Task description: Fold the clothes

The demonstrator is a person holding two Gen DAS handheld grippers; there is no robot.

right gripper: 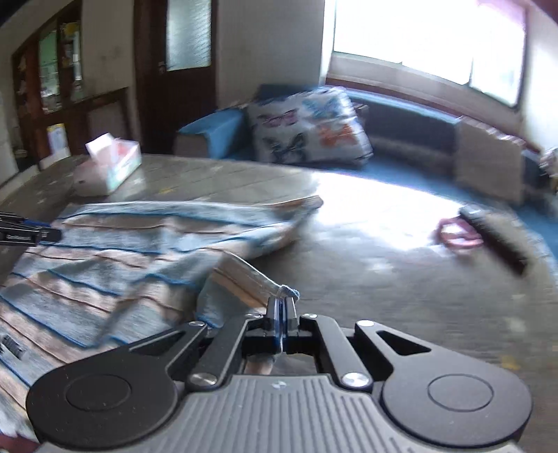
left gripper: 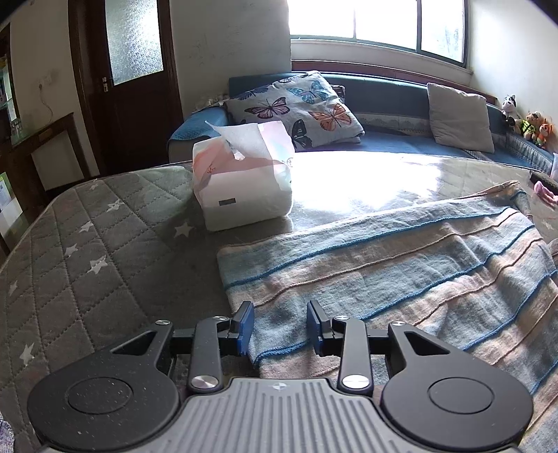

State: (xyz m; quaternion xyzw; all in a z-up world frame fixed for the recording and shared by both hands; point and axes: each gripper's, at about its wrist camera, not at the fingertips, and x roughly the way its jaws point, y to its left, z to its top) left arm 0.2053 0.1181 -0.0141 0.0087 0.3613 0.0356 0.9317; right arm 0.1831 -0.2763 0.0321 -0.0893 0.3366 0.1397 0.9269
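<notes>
So the blue-and-beige striped knit garment [left gripper: 401, 265] is lying spread on the grey quilted star-print tabletop [left gripper: 104, 251], just beside a white tissue pack [left gripper: 244, 181]. Left tongs [left gripper: 280, 329] are gaping open over its near edge, gripping nothing. Right tongs [right gripper: 281, 308] are pinched tight on a lifted corner of it.

a grey quilted cover with white stars [left gripper: 87, 244] spreads over the flat surface. on it stands a white and pink tissue pack [left gripper: 242, 177] with a sheet sticking up. behind is a blue sofa [left gripper: 390, 139] under a bright window [left gripper: 380, 24], with a butterfly cushion [left gripper: 300, 108] and a plain grey cushion [left gripper: 458, 116]. small stuffed toys [left gripper: 526, 123] sit at its far end. a dark wooden door [left gripper: 134, 87] with frosted glass stands left. a blurred dark bar-shaped object [right gripper: 495, 240] lies touching something pink [right gripper: 453, 233].
</notes>
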